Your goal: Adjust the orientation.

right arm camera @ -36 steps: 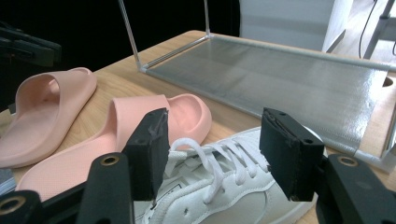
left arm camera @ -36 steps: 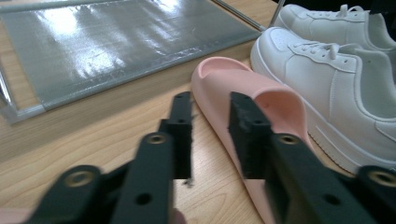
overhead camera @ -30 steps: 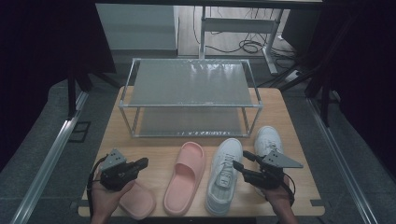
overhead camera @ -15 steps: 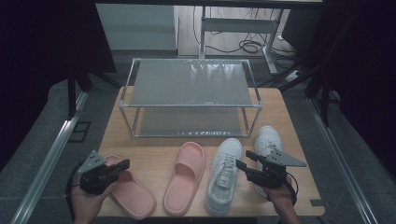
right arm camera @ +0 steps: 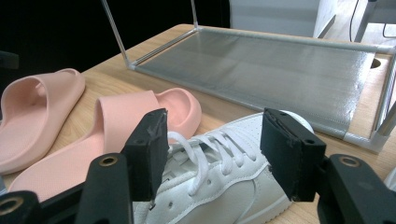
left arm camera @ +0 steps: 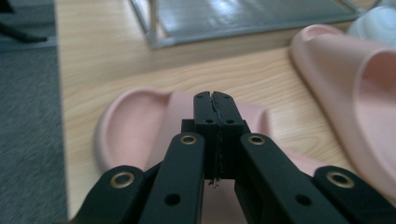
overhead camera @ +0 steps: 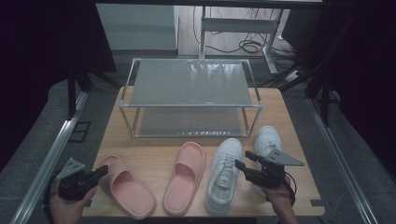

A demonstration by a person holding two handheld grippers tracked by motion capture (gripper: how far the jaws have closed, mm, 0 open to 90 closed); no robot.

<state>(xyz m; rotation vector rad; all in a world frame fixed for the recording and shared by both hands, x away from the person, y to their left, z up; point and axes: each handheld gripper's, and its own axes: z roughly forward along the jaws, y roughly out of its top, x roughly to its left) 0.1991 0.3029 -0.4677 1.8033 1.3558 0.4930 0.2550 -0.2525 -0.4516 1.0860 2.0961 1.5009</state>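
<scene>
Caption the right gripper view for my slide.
Open right gripper poised over a white lace-up sneaker, two pink foam slides beside it, metal shoe rack behind.

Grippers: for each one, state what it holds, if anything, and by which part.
Nothing is held. The left gripper is shut empty above a pink slipper. The right gripper is open over a white sneaker, its pads not touching.

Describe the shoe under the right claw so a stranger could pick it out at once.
Start at the two-shelf metal rack on the wooden table; four pieces of footwear lie in a row before it. Take the white lace-up sneaker third from the left, directly right of a pink slide, unlike the second white sneaker at the far end.
</scene>
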